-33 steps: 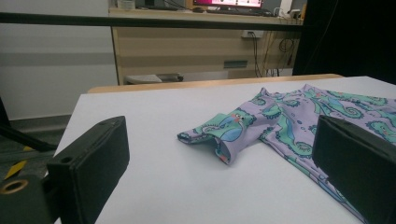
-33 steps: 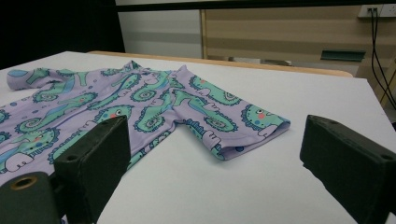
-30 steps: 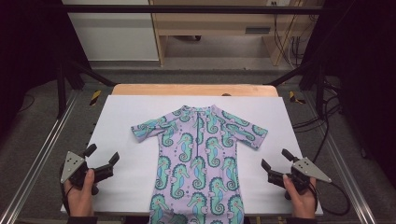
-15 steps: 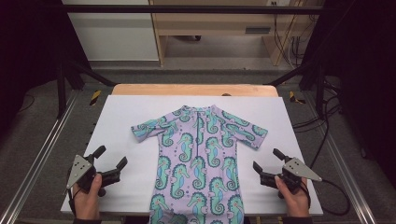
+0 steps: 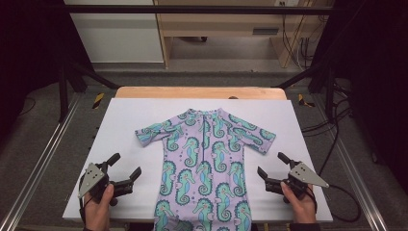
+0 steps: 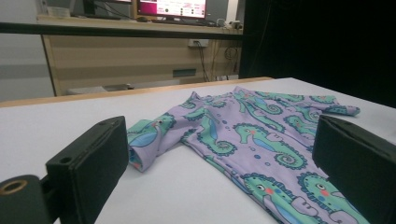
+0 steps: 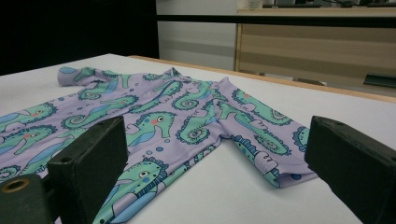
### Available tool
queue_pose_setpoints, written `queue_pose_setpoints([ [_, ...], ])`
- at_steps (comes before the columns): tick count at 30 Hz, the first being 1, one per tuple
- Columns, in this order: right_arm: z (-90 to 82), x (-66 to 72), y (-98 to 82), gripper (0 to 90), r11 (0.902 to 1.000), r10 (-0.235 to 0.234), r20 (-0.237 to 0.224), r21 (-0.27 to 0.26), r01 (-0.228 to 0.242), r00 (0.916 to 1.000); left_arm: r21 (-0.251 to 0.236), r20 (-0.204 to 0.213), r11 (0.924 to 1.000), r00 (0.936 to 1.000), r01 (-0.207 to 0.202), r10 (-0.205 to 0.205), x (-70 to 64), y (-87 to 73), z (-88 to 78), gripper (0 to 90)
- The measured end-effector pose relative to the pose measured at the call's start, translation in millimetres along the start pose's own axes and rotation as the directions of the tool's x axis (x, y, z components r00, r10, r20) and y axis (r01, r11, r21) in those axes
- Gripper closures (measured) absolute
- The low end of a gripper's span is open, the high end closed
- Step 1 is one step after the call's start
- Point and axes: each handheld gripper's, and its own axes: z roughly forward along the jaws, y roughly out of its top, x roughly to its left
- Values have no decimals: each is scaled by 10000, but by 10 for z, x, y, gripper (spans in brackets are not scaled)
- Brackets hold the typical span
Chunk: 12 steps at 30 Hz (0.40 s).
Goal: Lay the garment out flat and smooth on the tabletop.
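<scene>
Lilac swimsuit [image 5: 206,159] with teal seahorse print, spread flat and face up at the centre of the high view, on the white bench [image 5: 125,120]. Collar toward the top of the frame, short sleeves out to left and right, zip down the middle, lower end running past the bottom edge of the bench.

Left gripper [image 5: 126,171] at lower left of the high view, held in a hand [image 5: 98,209] rising from the bottom edge. Jaws spread wide, nothing between them, aimed toward the garment's side, near it but apart. Grey three-cornered plate on top.

Right gripper [image 5: 271,165] at lower right of the high view, held in the other hand [image 5: 300,204]. Jaws likewise spread wide and empty, pointed toward the suit's side below the sleeve, near but not touching. Cable trailing off toward the right edge.

In the left gripper view, black jaws at lower left and lower right of the frame, well apart; between them the swimsuit [image 6: 252,135], its nearest sleeve cuff just right of the left-hand jaw.

In the right gripper view, same wide stance; swimsuit [image 7: 154,116] stretching from upper left to centre, one sleeve ending at lower right just before the right-hand jaw.

Wooden cabinet [image 5: 226,29] at top centre of the high view, beyond the bench.
</scene>
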Motion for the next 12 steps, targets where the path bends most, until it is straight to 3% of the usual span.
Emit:
queue_pose_setpoints([
  [12, -4, 29, -30, 65, 9998, -176, -100, 49, 177, 9998, 282, 172, 9995, 9998, -127, 123, -57, -41, 34, 41],
])
